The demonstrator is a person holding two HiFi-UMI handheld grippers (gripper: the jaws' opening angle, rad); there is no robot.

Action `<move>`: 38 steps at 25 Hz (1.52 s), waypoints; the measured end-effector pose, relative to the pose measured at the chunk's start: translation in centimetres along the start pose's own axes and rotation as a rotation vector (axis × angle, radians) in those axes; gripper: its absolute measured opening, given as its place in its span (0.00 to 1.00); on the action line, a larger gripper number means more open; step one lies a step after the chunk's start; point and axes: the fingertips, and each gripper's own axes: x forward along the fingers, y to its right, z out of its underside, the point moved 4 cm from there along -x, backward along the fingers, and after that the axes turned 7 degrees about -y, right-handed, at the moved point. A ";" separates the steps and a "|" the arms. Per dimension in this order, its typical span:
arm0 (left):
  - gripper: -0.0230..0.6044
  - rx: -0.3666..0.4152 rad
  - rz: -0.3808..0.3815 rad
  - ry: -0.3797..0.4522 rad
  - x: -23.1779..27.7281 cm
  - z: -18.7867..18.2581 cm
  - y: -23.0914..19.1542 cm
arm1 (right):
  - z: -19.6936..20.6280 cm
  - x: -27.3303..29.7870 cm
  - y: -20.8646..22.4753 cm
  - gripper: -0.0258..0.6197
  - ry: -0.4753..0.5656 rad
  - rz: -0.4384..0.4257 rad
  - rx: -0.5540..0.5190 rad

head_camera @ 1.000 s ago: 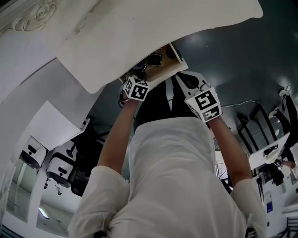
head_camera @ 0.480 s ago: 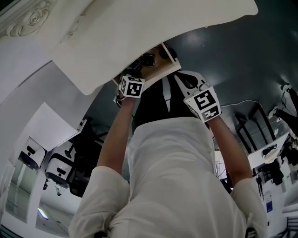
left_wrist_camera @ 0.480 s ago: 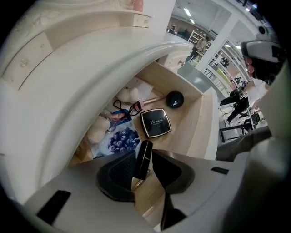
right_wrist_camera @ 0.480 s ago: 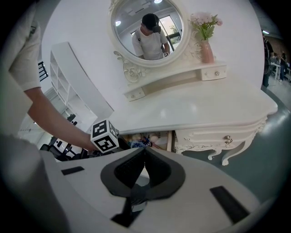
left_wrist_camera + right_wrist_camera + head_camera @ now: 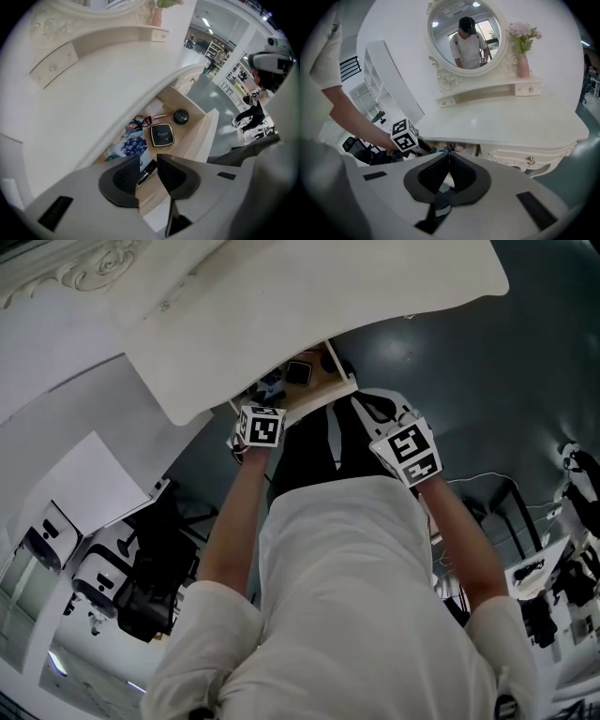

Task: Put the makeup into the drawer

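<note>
The wooden drawer (image 5: 199,129) stands pulled out under the white vanity top (image 5: 108,89). In it lie a black square compact (image 5: 162,135), a round dark pot (image 5: 181,116), a blue-patterned pouch (image 5: 132,146), an eyelash curler (image 5: 142,121) and a slim black tube (image 5: 148,169). My left gripper (image 5: 148,159) points down over the drawer's near end. Its jaws are opening, and the black tube shows in the gap below them, untouched. My right gripper (image 5: 449,153) hangs in front of the vanity, shut with nothing in it. The marker cubes (image 5: 260,427) (image 5: 408,451) show in the head view.
A round mirror (image 5: 464,35) and a vase of pink flowers (image 5: 523,63) stand on the vanity's rear shelf (image 5: 487,93). A small closed drawer with a knob (image 5: 530,161) sits at the vanity's right. Dark floor (image 5: 487,390) and office furniture (image 5: 141,596) lie around.
The head view has shifted slightly. The left gripper has eased a little left by the drawer; the right one has barely moved.
</note>
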 end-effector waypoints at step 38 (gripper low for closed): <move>0.06 -0.357 -0.028 0.701 -21.1 10.8 0.8 | -5.0 -3.4 -9.0 0.09 0.062 -0.043 -0.292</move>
